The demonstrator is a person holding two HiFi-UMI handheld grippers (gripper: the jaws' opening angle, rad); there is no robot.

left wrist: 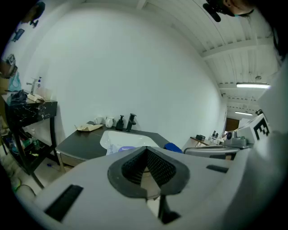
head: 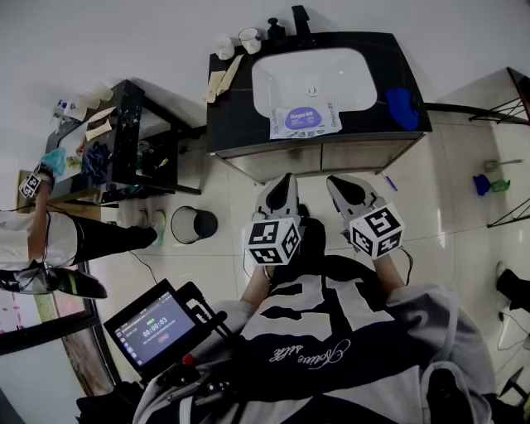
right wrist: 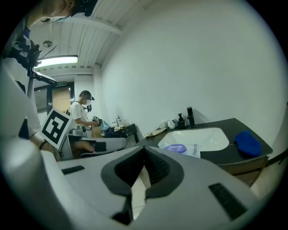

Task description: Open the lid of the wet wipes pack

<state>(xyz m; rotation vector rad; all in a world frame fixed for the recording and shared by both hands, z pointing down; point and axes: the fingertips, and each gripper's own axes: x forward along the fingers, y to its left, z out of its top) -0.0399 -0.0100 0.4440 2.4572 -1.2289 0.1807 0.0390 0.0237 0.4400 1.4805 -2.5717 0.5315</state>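
The wet wipes pack (head: 305,121), white with a purple oval lid, lies flat on the front rim of the white sink (head: 311,76) in a dark counter (head: 228,116). Its lid looks closed. My left gripper (head: 284,187) and right gripper (head: 339,187) are held side by side near my body, over the floor and short of the counter. Both are shut on nothing. In the left gripper view the pack (left wrist: 123,149) peeks over the shut left gripper (left wrist: 146,150). In the right gripper view the pack (right wrist: 182,148) lies beyond the shut right gripper (right wrist: 145,150).
A blue cloth (head: 402,106) lies at the counter's right end, with a black faucet (head: 300,18) and cups (head: 236,41) at the back. A black bin (head: 197,224) stands on the floor left. A cluttered black side table (head: 124,132) and another person (head: 50,240) are further left.
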